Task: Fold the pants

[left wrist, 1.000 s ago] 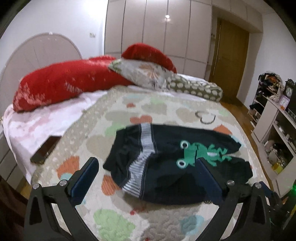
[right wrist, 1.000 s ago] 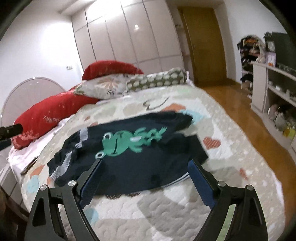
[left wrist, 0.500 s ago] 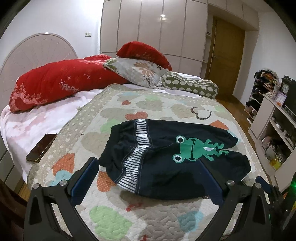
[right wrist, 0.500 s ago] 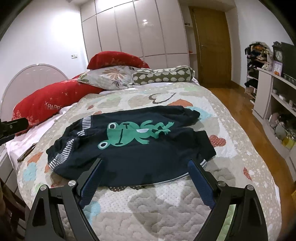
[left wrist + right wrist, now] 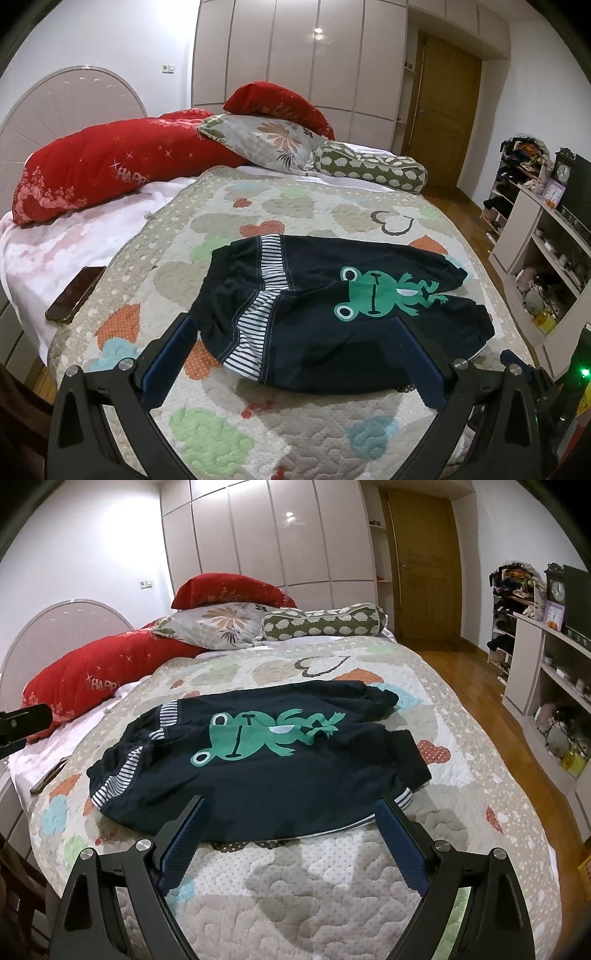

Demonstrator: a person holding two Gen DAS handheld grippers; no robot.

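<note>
Hovering low at the bottom of the left wrist view, the left gripper (image 5: pixel 291 328) has its 2 blue-padded fingers (image 5: pixel 168 360) spread wide, nothing between them, poised above the near edge of the pants (image 5: pixel 321 317). Same story in the right wrist view: the right gripper (image 5: pixel 291 812) sits at the bottom of the frame, fingers (image 5: pixel 183 843) splayed wide and empty, tips just at the near hem of the dark cloth.

And there are the pants, navy, lying flat in the middle of the frame on the heart-patterned quilt (image 5: pixel 314 886). Long axis runs left to right across both views: the striped waistband (image 5: pixel 258 317) sits at the left end, the 2 leg cuffs point toward the right. A green frog print (image 5: pixel 258 738) lies sideways on the upper leg, head toward the waistband, feet toward the cuffs. The nearer leg (image 5: pixel 369 775) ends in a striped cuff at lower right.

Off at the left edge of the left wrist view, a dark phone (image 5: pixel 75 295) rests on the white sheet, well apart from the pants. Further back, a long red pillow (image 5: pixel 110 166), a floral pillow (image 5: pixel 266 142) and a spotted bolster (image 5: pixel 369 166) line the head of the bed. Behind them, pale wardrobe doors (image 5: pixel 295 55) and a wooden door (image 5: pixel 443 110) at upper right.
</note>
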